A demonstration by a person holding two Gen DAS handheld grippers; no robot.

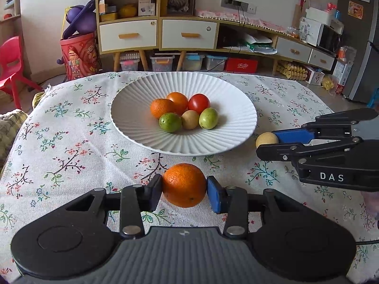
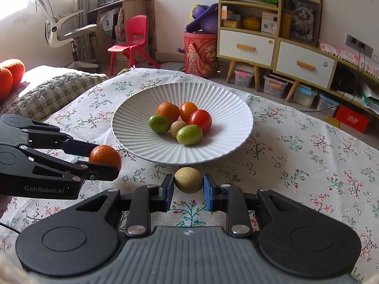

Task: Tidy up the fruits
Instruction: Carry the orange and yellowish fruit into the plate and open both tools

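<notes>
A white ribbed plate (image 1: 132, 127) (image 2: 222, 146) on the floral tablecloth holds several fruits: oranges, a red tomato, two green fruits and a small tan one. My left gripper (image 1: 184, 190) is shut on an orange (image 1: 184, 184) in front of the plate; it also shows in the right wrist view (image 2: 105, 157). My right gripper (image 2: 188, 187) is shut on a small tan round fruit (image 2: 188, 179), also seen in the left wrist view (image 1: 266, 139), just right of the plate's near rim.
The floral tablecloth (image 1: 71, 146) covers the table. A knitted cushion (image 2: 52, 90) lies at the table's left edge. Shelves and drawers (image 1: 161, 33), a red bucket (image 1: 78, 56) and a red chair (image 2: 132, 37) stand beyond the table.
</notes>
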